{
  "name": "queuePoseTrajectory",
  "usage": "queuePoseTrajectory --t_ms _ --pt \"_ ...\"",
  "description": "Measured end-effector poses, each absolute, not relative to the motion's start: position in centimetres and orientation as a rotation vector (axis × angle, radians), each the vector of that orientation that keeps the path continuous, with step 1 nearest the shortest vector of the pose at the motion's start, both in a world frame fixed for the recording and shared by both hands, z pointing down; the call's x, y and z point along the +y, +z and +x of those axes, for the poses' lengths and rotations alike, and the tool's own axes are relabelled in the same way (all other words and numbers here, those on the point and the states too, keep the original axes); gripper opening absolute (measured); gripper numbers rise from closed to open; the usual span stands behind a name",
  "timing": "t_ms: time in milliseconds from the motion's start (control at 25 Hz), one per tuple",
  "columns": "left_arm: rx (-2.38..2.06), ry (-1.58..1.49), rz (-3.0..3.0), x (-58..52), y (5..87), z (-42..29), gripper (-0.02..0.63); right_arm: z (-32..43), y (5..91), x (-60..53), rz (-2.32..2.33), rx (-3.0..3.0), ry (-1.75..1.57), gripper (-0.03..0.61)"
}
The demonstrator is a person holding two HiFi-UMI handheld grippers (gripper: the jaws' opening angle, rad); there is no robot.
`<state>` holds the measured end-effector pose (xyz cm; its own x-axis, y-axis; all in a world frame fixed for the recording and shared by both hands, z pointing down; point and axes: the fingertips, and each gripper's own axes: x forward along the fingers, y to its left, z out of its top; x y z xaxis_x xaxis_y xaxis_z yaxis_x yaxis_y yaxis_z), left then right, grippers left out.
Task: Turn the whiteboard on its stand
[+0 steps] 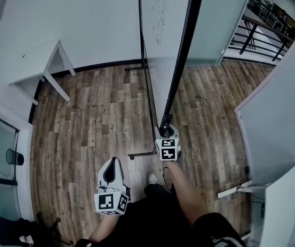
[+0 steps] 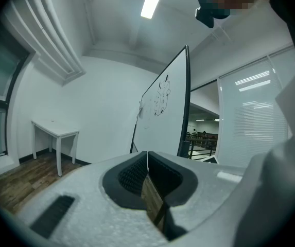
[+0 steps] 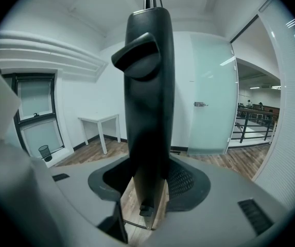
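Observation:
The whiteboard (image 1: 157, 60) stands upright on its black stand (image 1: 142, 153) and shows nearly edge-on from above. Its black side frame (image 1: 180, 66) runs down to my right gripper (image 1: 167, 133). In the right gripper view that frame (image 3: 148, 112) fills the gap between the jaws, so my right gripper (image 3: 150, 189) is shut on it. My left gripper (image 1: 114, 162) hangs lower and to the left, apart from the board, shut on nothing. In the left gripper view the tips of my left gripper (image 2: 147, 156) meet, and the whiteboard (image 2: 165, 117) stands beyond them.
A white table (image 1: 44, 68) stands by the left wall, with a dark bin (image 1: 13, 157) by the window. A frosted glass door (image 1: 219, 19) and a black railing (image 1: 260, 35) lie to the right. A white panel (image 1: 276, 112) closes the right side. Wood floor lies around the stand.

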<state>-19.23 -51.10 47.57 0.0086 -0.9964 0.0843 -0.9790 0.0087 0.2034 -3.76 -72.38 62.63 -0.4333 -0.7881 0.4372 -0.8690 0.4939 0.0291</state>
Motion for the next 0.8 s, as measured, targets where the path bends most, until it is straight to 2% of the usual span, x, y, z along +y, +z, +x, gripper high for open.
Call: queuePoseTrajectory --t_ms 560,800 --pt "-2.013 -0.119 2.133 -44.2 48.3 -18.3 0.02 -0.2 62.6 -64.6 1.427 -2.342 0.281 0.192" --pt "-1.983 -0.116 2.169 -41.2 48.4 -18.2 0.02 -1.0 62.6 -62.1 1.42 -2.35 0.281 0.192"
